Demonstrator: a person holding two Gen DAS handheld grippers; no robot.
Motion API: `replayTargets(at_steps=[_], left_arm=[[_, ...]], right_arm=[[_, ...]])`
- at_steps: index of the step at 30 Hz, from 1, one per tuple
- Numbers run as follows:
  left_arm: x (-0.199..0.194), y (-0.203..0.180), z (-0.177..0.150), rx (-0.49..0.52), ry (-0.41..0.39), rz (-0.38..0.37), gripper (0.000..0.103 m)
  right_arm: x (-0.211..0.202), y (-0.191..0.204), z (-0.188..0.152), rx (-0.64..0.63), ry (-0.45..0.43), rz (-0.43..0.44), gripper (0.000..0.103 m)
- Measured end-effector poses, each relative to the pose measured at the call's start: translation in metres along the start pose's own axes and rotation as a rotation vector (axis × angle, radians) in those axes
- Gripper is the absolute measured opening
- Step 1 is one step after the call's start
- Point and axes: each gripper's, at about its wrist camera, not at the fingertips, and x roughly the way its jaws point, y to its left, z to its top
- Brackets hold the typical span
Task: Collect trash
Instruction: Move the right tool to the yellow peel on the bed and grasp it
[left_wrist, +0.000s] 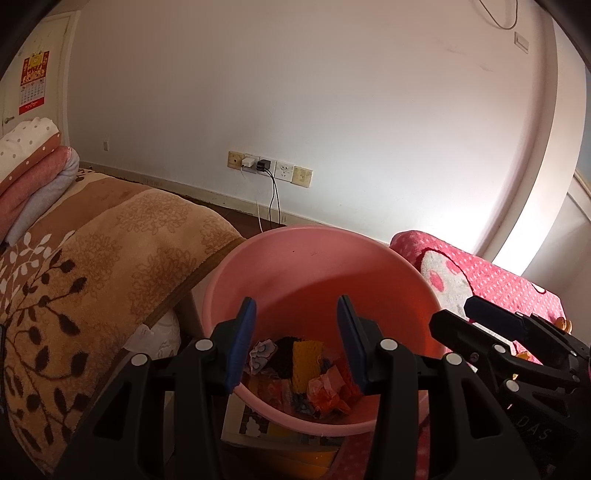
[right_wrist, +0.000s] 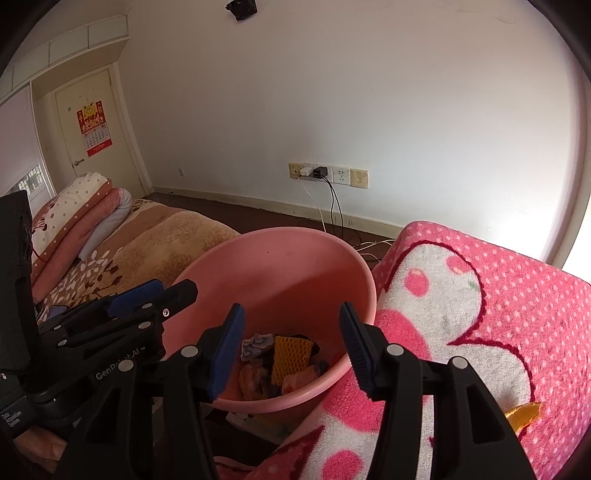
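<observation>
A pink plastic bucket (left_wrist: 295, 230) (right_wrist: 280, 232) stands between two beds. Its bottom holds mixed trash: a yellow foam net (left_wrist: 306, 360) (right_wrist: 291, 354), crumpled orange paper (left_wrist: 328, 391) and a patterned wrapper (left_wrist: 260, 354). My left gripper (left_wrist: 296, 301) hangs open over the bucket's mouth with nothing between its blue pads. It also shows at the left of the right wrist view, left gripper (right_wrist: 173, 290). My right gripper (right_wrist: 291, 306) is open above the bucket too, empty, and appears at the right edge, right gripper (left_wrist: 454, 314). An orange scrap (right_wrist: 524, 411) lies on the pink blanket.
A brown floral blanket (left_wrist: 110, 258) covers the bed on the left, with folded quilts (right_wrist: 85, 218) at its far end. A pink dotted blanket (right_wrist: 498, 295) covers the right side. Wall sockets with chargers (left_wrist: 258, 164) trail cables to the dark floor. A flat printed box (left_wrist: 255, 424) lies under the bucket.
</observation>
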Motion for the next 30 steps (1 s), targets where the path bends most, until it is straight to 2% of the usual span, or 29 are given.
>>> replayTargets(at_steps=[12, 20, 26, 30], left_arm=[[-0.014, -0.02, 0.0, 0.033, -0.017, -0.036, 0.046], [-0.017, -0.035, -0.006, 0.061, -0.005, -0.063, 0.046], [-0.016, -0.045, -0.011, 0.081, 0.007, -0.083, 0.046], [-0.016, -0.052, -0.014, 0.099, 0.015, -0.094, 0.046]], right_arm=[[-0.045, -0.038, -0.017, 0.056, -0.015, -0.056, 0.052], [-0.08, -0.083, -0.045, 0.111, -0.009, -0.169, 0.052], [-0.088, -0.113, -0.075, 0.195, 0.046, -0.225, 0.052], [-0.085, -0.121, -0.085, 0.227, 0.078, -0.226, 0.052]])
